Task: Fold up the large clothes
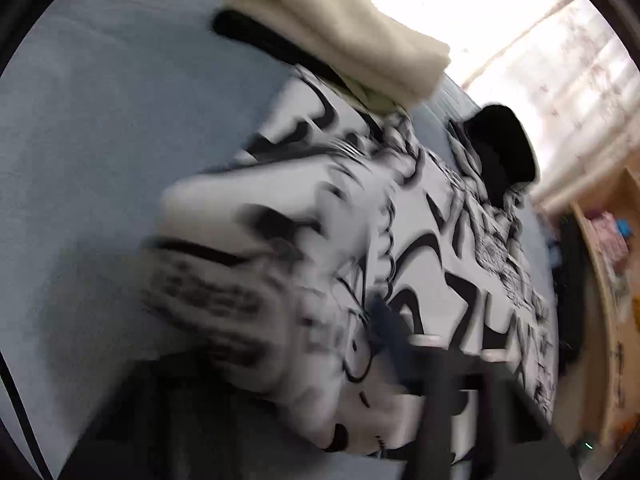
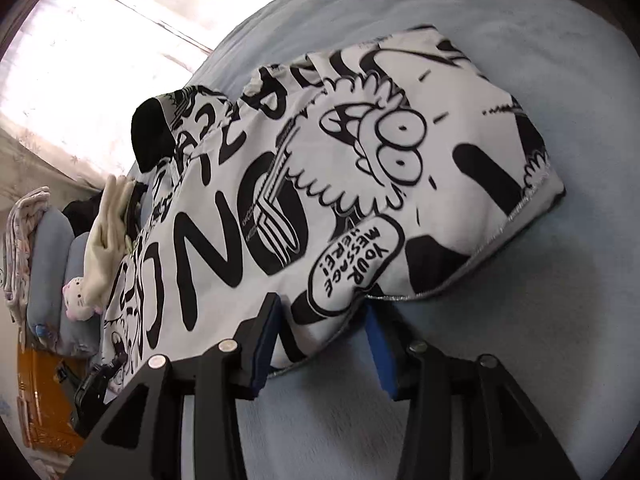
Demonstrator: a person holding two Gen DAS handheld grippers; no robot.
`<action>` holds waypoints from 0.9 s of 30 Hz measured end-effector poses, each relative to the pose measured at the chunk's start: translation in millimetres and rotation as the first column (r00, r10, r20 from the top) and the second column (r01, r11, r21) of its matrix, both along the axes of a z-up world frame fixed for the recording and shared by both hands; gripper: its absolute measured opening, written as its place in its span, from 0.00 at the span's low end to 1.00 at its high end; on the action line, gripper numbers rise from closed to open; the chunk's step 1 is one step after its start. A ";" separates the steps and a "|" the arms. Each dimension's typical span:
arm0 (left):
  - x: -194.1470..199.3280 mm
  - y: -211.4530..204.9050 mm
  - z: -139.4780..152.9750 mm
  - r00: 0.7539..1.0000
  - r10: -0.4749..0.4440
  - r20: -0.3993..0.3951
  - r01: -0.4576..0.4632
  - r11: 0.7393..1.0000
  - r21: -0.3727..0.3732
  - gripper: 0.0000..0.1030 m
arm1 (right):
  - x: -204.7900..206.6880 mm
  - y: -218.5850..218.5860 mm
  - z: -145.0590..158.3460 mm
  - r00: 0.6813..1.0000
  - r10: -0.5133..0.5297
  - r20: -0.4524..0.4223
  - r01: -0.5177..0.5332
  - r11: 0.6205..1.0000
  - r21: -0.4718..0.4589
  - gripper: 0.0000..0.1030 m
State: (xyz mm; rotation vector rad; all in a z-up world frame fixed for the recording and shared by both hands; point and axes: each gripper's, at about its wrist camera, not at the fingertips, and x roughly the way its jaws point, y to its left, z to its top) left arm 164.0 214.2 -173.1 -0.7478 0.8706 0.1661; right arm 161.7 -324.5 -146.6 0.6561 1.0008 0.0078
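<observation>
A large white garment with black cartoon print [image 2: 248,208] lies spread on a blue bed [image 2: 500,340], its near part folded over into a thick pad. Its black hood [image 2: 150,136] is at the far end. My right gripper [image 2: 322,305] stands open at the near edge. The garment's corner lies between its blue pads [image 2: 264,344], which do not press on it. In the blurred left wrist view the same garment [image 1: 420,208] runs away across the bed [image 1: 100,120]. My left gripper [image 1: 444,342] hovers over its near part, too smeared to show how the jaws stand.
A folded cream fleece [image 1: 340,28] sits on a dark item at the far side of the bed. Cream plush toys [image 2: 100,240] and blue pillows [image 2: 52,236] lie by the hood end. A wooden shelf [image 1: 608,280] and bright curtains [image 2: 100,60] border the bed.
</observation>
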 end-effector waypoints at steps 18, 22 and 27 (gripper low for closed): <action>-46.3 -23.6 54.8 0.994 -0.081 -0.070 0.087 0.992 0.092 0.11 | -57.1 1.6 50.5 0.999 0.014 0.046 -0.003 0.976 -0.218 0.00; -31.6 -36.4 54.4 0.989 -0.113 -0.091 0.125 0.982 0.142 0.12 | -71.1 6.0 53.1 0.997 0.072 0.023 -0.064 0.965 -0.253 0.00; -21.0 -41.4 51.2 0.978 -0.145 -0.148 0.172 0.968 0.184 0.18 | -67.3 11.0 59.2 0.994 0.107 0.007 -0.103 0.967 -0.233 0.00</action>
